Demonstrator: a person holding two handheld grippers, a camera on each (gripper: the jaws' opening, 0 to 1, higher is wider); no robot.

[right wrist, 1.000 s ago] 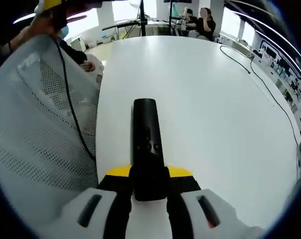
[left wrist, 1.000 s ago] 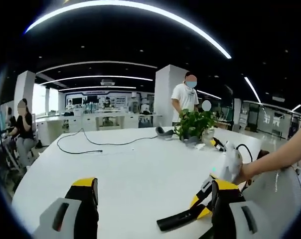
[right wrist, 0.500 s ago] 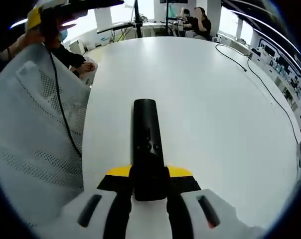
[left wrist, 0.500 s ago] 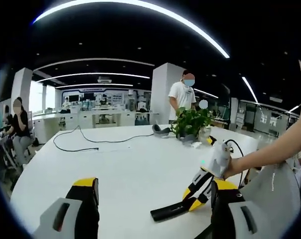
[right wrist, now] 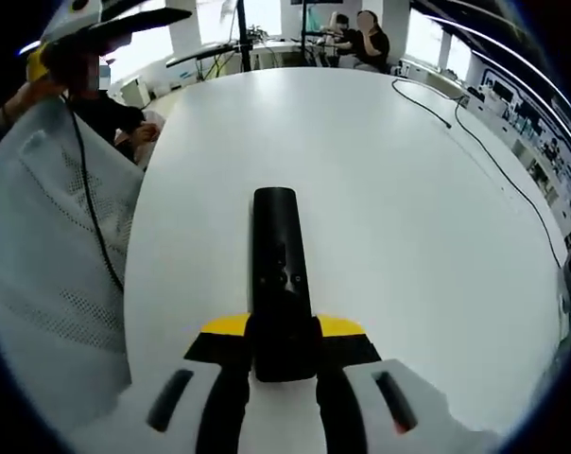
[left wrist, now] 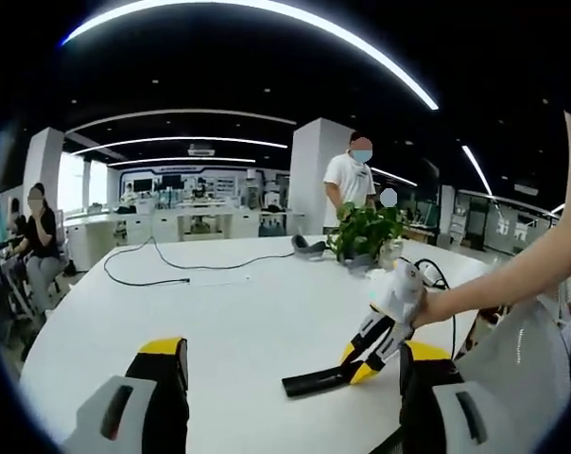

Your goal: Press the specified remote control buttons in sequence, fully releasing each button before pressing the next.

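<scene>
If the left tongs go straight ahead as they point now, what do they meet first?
Probably nothing close: the open left tongs point across bare white table. The remote lies off to their right, though depth is unclear.

I count one remote (right wrist: 278, 284) and one white table (right wrist: 389, 208). Two grippers: mine on the left (left wrist: 285, 397) and the right one (left wrist: 366, 345), which I see coming in from the side. One potted plant (left wrist: 363, 232) stands on the table, and one black cable (left wrist: 172, 270) lies across it. Two people (right wrist: 354, 28) sit at the far end, and one person (left wrist: 352, 184) stands by a pillar (left wrist: 309, 180).
</scene>
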